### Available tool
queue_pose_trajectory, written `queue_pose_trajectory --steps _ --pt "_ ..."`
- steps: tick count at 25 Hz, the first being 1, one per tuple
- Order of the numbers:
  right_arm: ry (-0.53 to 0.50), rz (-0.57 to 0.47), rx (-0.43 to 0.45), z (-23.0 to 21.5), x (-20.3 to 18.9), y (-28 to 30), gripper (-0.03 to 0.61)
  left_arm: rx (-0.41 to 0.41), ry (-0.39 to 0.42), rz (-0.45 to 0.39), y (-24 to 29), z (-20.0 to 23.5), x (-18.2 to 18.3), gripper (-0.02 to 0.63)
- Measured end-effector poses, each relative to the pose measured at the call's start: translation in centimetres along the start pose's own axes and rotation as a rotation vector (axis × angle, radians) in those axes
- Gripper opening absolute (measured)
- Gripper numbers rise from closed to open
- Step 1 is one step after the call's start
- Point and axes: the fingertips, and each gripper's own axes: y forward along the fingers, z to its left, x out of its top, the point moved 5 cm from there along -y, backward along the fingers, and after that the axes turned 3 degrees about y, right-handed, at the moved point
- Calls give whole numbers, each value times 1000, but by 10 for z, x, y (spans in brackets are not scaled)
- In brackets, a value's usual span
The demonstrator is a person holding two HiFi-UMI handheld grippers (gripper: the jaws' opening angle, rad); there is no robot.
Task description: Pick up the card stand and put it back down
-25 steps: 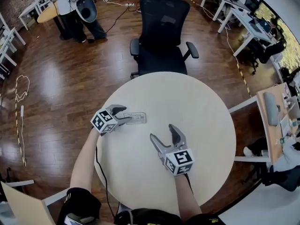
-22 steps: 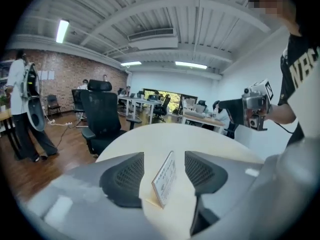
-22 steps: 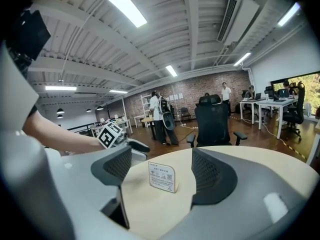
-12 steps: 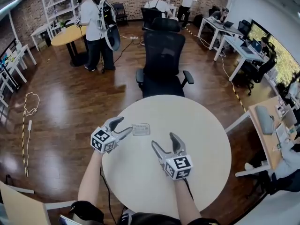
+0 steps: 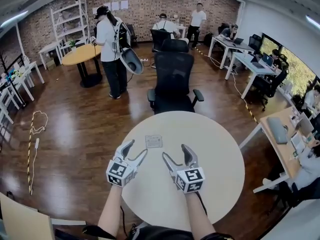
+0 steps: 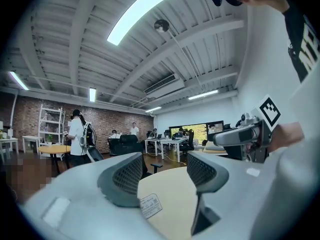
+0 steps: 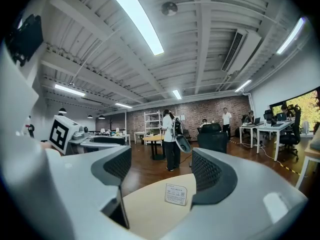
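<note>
The round table (image 5: pixel 215 154) is the biggest thing here. It lies under and out past the tips of both pairs of jaws. The black chair (image 5: pixel 174 81) waits far beyond it.

The left gripper (image 5: pixel 138 148) has jaws that have just been opening. They stand partly apart and hold nothing. The right gripper (image 5: pixel 174 151) has its jaws wide apart and holds nothing too.

The card stand (image 5: pixel 153 141) sits on the table, just ahead of both pairs of jaws. It is a bit to the right of the left ones and a bit to the left of the right ones. No jaw touches it.

I think the stand is already back down, so the job now is to move away. To do this well, keep both pairs of jaws apart and pull them straight back from the stand. Do not bump it or the table.

Count: one round table, one black chair, two grippers, one card stand.
</note>
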Motion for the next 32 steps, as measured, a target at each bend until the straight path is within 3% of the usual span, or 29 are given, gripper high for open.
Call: queue_pose_trajectory --steps 7,12,18,25,32 --pt "-18 -42 -49 29 3 -43 383 128 7 -75 -60 -47 21 278" --pt "-35 -95 -77 46 13 -88 383 168 -11 -96 -85 -72 28 279" --pt "-55 -121 -38 55 11 -164 383 271 -20 -81 -131 -136 32 288" --pt "40 -79 -82 40 -36 -263 383 274 -30 -11 -176 -229 14 299" --pt "-7 -161 -112 50 -7 -293 383 283 -3 -49 -188 -240 40 299"
